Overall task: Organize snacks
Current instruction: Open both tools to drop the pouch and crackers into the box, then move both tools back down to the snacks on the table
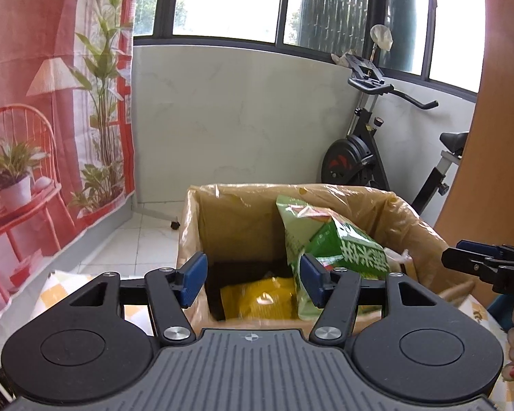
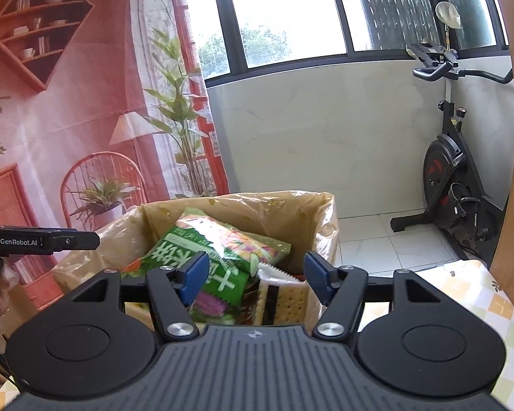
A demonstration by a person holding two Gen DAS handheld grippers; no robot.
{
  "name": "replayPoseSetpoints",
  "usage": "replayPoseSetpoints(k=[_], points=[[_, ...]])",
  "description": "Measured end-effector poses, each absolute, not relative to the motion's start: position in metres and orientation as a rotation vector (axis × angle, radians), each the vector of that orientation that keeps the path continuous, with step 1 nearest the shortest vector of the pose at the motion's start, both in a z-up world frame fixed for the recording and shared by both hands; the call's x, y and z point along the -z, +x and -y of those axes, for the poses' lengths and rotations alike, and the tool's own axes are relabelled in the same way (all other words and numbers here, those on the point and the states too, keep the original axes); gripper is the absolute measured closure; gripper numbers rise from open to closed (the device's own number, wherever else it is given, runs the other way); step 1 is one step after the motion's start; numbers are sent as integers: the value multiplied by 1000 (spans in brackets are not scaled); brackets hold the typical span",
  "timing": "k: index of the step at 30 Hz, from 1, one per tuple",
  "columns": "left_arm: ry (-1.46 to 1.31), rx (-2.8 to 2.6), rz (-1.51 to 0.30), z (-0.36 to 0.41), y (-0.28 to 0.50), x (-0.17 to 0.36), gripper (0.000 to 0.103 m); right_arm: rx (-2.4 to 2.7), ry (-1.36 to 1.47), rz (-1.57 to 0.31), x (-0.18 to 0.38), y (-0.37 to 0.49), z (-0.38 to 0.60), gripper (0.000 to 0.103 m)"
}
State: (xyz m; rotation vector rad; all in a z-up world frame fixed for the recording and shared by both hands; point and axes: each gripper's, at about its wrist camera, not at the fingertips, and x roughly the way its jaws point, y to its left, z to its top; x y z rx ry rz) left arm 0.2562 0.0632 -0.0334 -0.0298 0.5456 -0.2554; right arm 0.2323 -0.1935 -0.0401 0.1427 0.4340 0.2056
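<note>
Left and right wrist views, both tools above the snack box. I hold the left gripper (image 1: 252, 279) pitched gently downward over the near rim of the brown cardboard box lined with a clear plastic bag (image 1: 411, 219); its blue-padded jaws stand apart, released, with nothing pressed between them. The large green snack packet with white characters (image 1: 342, 246) leans in the box at about 1 o'clock from this gripper, just behind its right pad; whether they touch I cannot tell. A yellow snack pouch (image 1: 260, 298) lies low in the box, seen between the jaws. The right gripper (image 2: 255, 275) takes a like downward pitch, jaws likewise released and empty. The green packet lies at its 11 o'clock, and a cracker packet with a toothed edge (image 2: 284, 294) sits at 12 o'clock, below the pads. Each tool shows in the other's view at the frame edge. The box rests on a table with a yellow-and-white checked cloth (image 2: 479, 294). At 9 to 10 o'clock hangs a red printed backdrop of chair and plants (image 2: 68, 120); at 2 o'clock a black exercise bike (image 2: 452, 185) stands on white floor tiles beneath dark-framed windows (image 2: 284, 13).
</note>
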Motion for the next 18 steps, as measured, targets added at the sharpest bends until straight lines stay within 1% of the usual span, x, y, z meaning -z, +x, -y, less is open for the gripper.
replayPoseSetpoints(k=[13,18], points=[[-110,251,-547,-76,188,56,41,-246,173,-430,46,180,183,38],[-147,267,-626,-69,180,86,40,-261,177,-466,63,168,179,38]])
